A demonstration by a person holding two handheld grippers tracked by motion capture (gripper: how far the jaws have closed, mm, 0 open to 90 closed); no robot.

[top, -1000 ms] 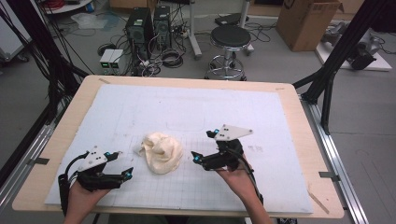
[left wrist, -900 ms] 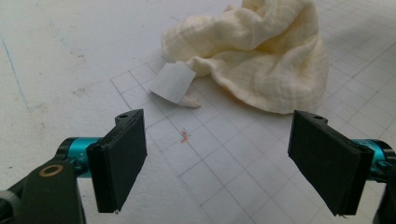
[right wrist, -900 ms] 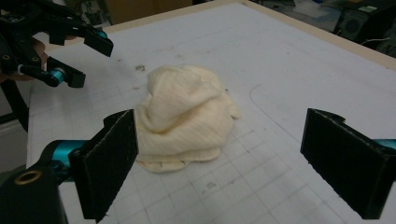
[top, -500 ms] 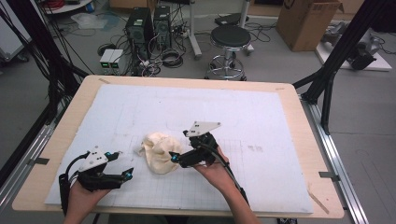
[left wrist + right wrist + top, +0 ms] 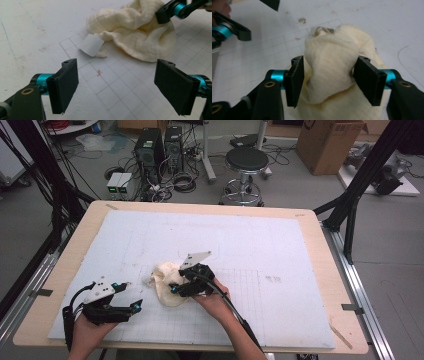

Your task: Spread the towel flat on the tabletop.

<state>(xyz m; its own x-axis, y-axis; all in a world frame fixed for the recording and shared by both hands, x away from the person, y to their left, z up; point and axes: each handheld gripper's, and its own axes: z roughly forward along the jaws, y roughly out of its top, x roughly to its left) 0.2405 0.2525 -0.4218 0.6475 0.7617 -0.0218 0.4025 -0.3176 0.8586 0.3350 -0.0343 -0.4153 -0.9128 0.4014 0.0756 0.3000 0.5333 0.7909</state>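
Desk (image 5: 60, 285): wooden top, most of it covered by a white mat (image 5: 280, 250) with a faint pencilled grid on its near half.

Cloth (image 5: 165, 282): cream, crumpled into a heap, on the mat in the near-left part of the desk, on the gridded area. A small white tag (image 5: 90, 45) sticks out of its edge and lies on the mat on the side facing the left gripper.

Right gripper (image 5: 175, 287): reaches in from the cloth's right side and lies low over the heap, its tips in the cloth. In the right gripper view a raised fold of the cloth (image 5: 329, 67) stands between the two black jaws and fills the gap; both pads touch the fabric at its flanks. The jaws have just been closing, with the cloth between them. Grasping the cloth fold, about half closed.

Left gripper (image 5: 136, 306): on the mat near the desk's front-left edge, left of the cloth and apart from it, tips pointing at the heap. In the left gripper view its jaws stand wide, bare grid between them, the cloth (image 5: 135, 32) beyond and above the tips, not touching. Released, holding nothing. The right gripper's tip (image 5: 167, 12) shows at the cloth's far side, pressed on the fabric.
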